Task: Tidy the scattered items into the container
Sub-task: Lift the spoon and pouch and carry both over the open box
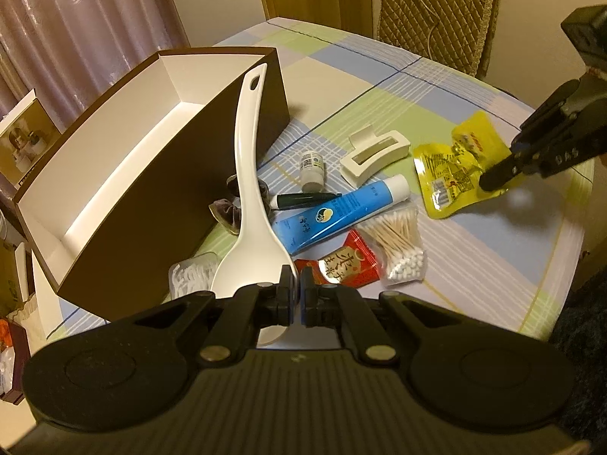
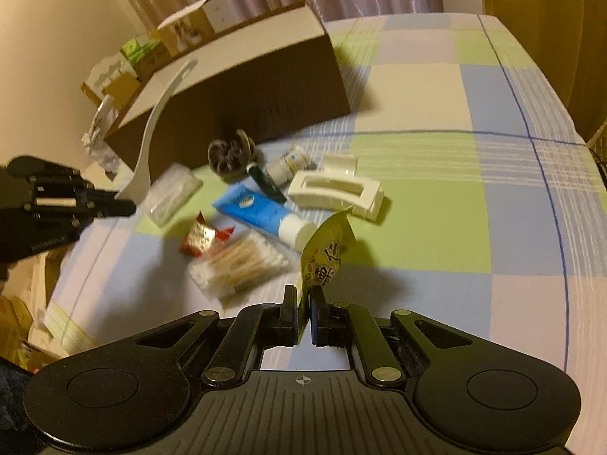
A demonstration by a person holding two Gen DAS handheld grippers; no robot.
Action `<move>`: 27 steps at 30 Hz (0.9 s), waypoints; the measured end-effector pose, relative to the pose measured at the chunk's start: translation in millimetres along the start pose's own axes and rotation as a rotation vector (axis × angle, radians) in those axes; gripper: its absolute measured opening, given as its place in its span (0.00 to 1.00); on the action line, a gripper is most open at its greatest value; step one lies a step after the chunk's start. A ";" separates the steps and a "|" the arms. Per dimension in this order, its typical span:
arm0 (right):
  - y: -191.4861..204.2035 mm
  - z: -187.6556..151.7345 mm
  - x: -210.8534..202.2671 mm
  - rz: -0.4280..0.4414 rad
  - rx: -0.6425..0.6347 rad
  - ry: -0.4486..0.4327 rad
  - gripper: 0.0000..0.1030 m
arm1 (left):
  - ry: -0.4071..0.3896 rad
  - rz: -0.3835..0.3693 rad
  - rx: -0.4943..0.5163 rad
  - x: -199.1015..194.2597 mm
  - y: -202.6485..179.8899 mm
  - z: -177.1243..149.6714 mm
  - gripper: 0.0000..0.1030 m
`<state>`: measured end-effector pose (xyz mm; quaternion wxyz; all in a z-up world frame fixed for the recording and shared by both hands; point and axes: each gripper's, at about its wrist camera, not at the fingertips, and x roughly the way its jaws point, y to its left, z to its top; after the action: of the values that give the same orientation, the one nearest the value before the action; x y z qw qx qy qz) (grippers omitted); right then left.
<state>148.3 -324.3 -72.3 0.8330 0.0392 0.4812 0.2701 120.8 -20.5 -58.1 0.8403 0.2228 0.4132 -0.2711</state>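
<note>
Surface: checked tablecloth in pale blue, green and cream, with curtains behind; I work over it with a tool in each hand.
Container: brown box with a white interior, open at the top, standing at the far left of the clutter. As far as I can see its inside is bare, so I judge the tidying barely begun.
Left gripper: tongs pressed together on the bowl of a white rice paddle, whose handle rises in front of the box wall; not yet over the opening.
Right gripper: tongs pinching the edge of a yellow snack packet, which stands up off the cloth, well apart from the box.
Left to do: both held items still need dropping in, then the rest of the pile.
Remaining pile: blue tube, cream hair claw, bag of cotton swabs, red sachet, small white bottle, dark pen-like stick, grey scrunchie and a clear packet of white picks.
Obstacles: the pile lies between my right hand and the box, and the paddle's long handle crosses the same approach; I judge the two hands could crowd each other at the rim.
Background: a quilted cover hangs beyond the table; cartons sit behind the box.
</note>
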 end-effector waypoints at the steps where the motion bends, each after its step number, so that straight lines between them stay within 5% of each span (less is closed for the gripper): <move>1: -0.1 1.6 -0.6 -0.003 -0.003 -0.002 0.08 | -0.001 -0.001 -0.001 0.2 1.0 0.5 0.01; 27: 21.5 98.7 -53.9 0.187 0.001 -0.248 0.08 | -0.090 0.031 -0.043 -20.6 38.8 25.7 0.01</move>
<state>199.6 -313.2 29.4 0.8574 0.1173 0.3690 0.3392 149.8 -1.0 -21.1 0.8667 0.1986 0.3772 -0.2591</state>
